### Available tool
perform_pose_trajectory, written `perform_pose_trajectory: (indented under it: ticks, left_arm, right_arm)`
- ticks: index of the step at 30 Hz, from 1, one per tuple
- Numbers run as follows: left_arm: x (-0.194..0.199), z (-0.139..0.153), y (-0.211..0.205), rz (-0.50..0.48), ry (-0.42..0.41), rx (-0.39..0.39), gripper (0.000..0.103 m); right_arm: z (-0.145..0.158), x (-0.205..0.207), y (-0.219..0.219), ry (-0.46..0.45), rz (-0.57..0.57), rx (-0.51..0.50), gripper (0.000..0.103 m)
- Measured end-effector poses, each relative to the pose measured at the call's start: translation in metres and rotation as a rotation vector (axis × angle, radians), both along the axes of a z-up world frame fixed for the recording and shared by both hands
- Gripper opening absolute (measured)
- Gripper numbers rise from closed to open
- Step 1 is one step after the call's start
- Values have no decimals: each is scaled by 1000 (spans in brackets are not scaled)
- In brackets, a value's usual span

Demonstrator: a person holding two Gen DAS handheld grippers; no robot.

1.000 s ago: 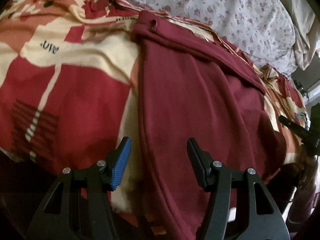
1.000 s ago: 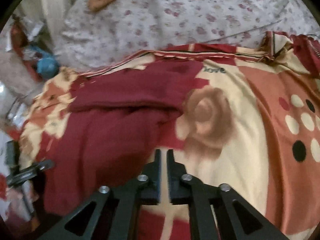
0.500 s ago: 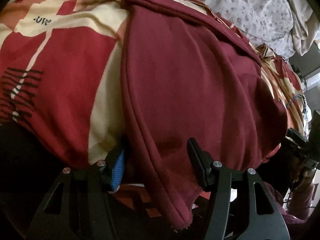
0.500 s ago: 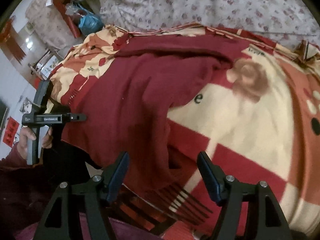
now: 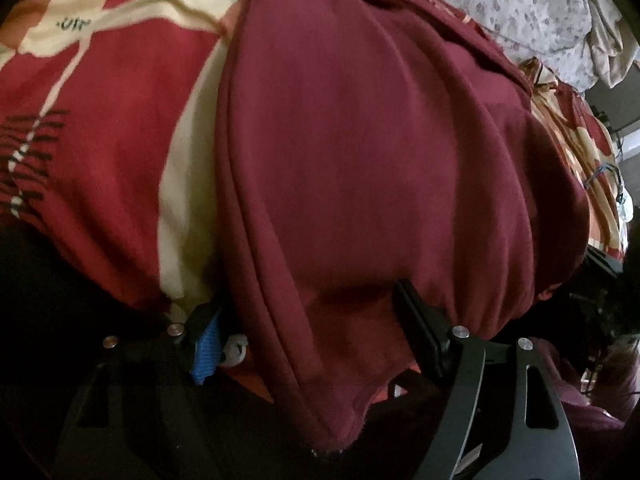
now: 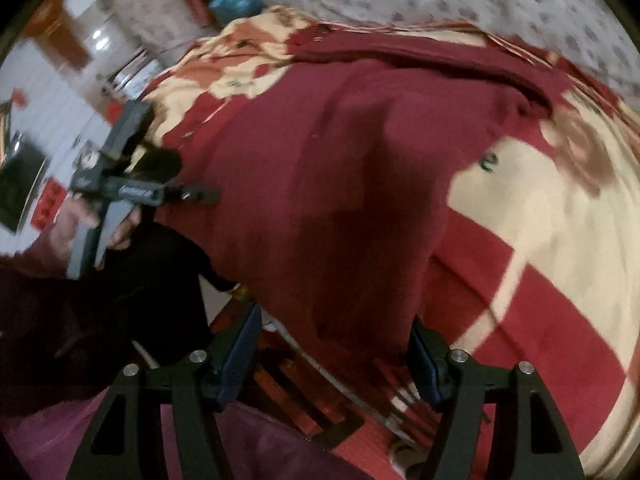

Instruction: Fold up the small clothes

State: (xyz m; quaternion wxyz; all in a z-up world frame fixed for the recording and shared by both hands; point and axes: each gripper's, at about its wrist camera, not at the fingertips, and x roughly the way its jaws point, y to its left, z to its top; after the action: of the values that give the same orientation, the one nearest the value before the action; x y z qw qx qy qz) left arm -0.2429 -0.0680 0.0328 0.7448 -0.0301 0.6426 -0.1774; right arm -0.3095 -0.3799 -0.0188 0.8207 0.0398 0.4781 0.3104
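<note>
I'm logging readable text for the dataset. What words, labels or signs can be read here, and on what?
"e": a lone dark letter on the cream patch of the patterned blanket; the rest of the word is hidden under the maroon garment.
Dark lettering on the blanket's cream patch: upside down and blurred, unreadable.
White brand print on the left gripper: too blurred to read.
Red wall signs: unreadable.

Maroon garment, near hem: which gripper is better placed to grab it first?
Left gripper, probably: the maroon garment has its hem corner between the open jaws, which have just been opening. Right gripper is open too, hem blurred.
</note>
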Motion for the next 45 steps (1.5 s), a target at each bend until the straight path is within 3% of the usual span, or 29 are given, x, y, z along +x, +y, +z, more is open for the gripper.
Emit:
perform_pose_trajectory:
  ticks: [2,4,6,8,10,12,17,21,25,26,29,34,35,36,38,45]
  left_arm:
    - [1,-7,1,-1,46,5,78]
    - [2,-10,4,16,59,-3,77]
    - [1,-6,6,28,52,-24,71]
    - [0,2,6,16,24,-24,48]
    - [-2,12,9,1,-20,-10,11]
    - [-5,27,14,-4,-69,-60,6]
    - [-20,71,35,-3,-215,-110,6]
    - [-13,55,57,54,-173,-92,5]
    - [-16,53,55,56,-172,-91,5]
    - [-15,53,55,57,-170,-88,5]
    - [-9,49,54,67,-158,-95,5]
    - [0,56,58,71,-167,-140,5]
    - [2,61,59,71,-177,-146,5]
    - [6,68,60,73,-195,-156,5]
    - [17,83,64,85,-232,-188,5]
    - [87,130,58,123,-370,-281,5]
  right_arm:
    - [-4,1,-3,3,-36,37,67]
    - [-5,-1,1,-6,-55,29,59]
    - [-2,-4,8,-26,-56,-20,28]
    - [2,-5,6,-5,-56,13,18]
    - [10,-9,7,9,-38,49,15]
    - [20,-16,11,-1,-12,67,13]
    - [39,-41,18,-5,37,112,11]
    - [17,-40,13,58,5,118,11]
    - [0,-31,12,114,-11,109,11]
    - [-2,-28,10,122,-22,119,13]
    - [-6,-22,13,135,-34,125,35]
    - [-16,-19,28,156,13,158,33]
    - [-15,-19,26,160,16,193,21]
    - [-10,-20,21,150,20,216,14]
    - [8,-16,14,112,26,264,12]
    - [86,26,-37,-117,-103,413,9]
